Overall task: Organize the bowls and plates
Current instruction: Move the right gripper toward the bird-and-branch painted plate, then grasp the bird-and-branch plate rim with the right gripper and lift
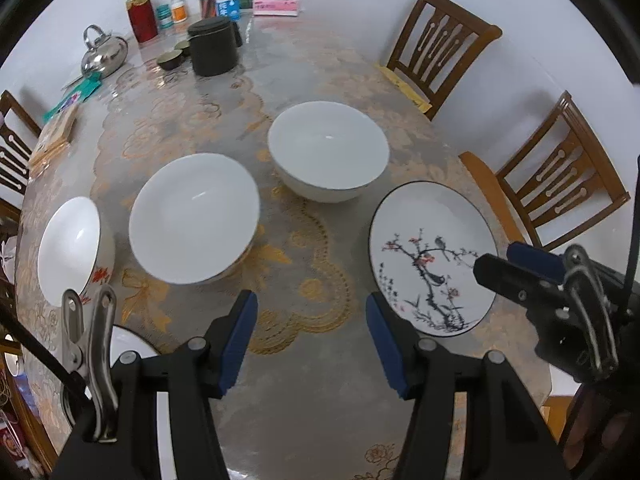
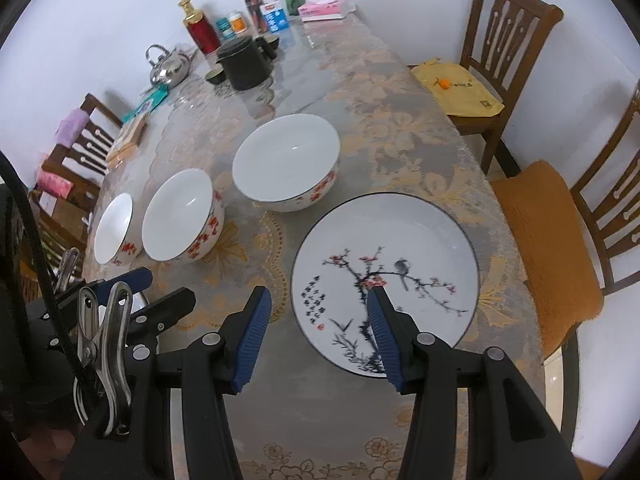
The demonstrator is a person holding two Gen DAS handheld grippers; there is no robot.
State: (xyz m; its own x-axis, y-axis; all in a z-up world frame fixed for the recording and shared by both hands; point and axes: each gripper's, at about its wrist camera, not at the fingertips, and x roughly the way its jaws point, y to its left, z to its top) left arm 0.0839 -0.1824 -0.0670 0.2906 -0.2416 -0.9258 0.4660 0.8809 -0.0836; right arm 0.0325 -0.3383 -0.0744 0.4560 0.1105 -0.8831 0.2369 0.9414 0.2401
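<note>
Three white bowls with red flowers stand in a row on the table: a small one, a middle one and a large one. To their right lies a plate painted with a blossom branch. A second white plate shows partly under my left gripper's body. My left gripper hovers open over bare tablecloth, nothing between its blue pads. My right gripper is open above the painted plate's near left rim, empty.
At the table's far end stand a steel kettle, a red bottle, a black canister, small cups, jars, a milk carton and a pink tissue box. Wooden chairs line the right side, one with an orange cushion.
</note>
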